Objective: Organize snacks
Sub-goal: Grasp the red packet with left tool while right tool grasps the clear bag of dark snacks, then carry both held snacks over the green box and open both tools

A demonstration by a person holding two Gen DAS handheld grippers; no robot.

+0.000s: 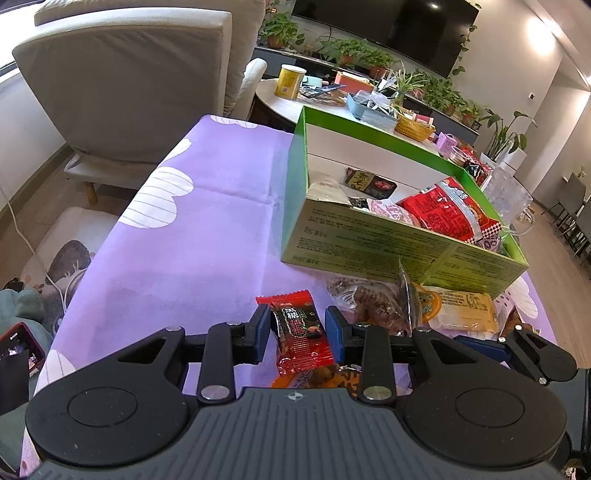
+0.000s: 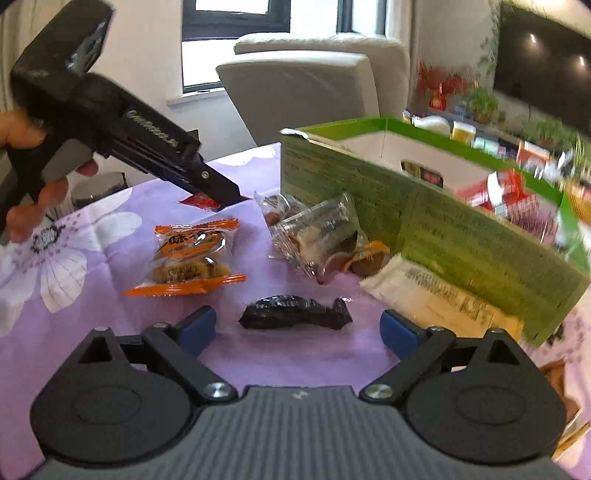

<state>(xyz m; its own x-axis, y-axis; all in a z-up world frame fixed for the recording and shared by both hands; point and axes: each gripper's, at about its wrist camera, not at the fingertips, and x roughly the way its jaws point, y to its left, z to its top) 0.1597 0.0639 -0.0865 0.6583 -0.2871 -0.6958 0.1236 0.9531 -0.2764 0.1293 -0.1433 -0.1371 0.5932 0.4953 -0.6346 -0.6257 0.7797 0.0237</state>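
Loose snack packets lie on the tablecloth before the box

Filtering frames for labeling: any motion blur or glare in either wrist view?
Left wrist view: sharp, print on the red snack packet between the left gripper fingers is legible; ceiling lights glare off the TV. Right wrist view: motion blur smears the green box and right background, while the black wrapped snack stays fairly crisp.
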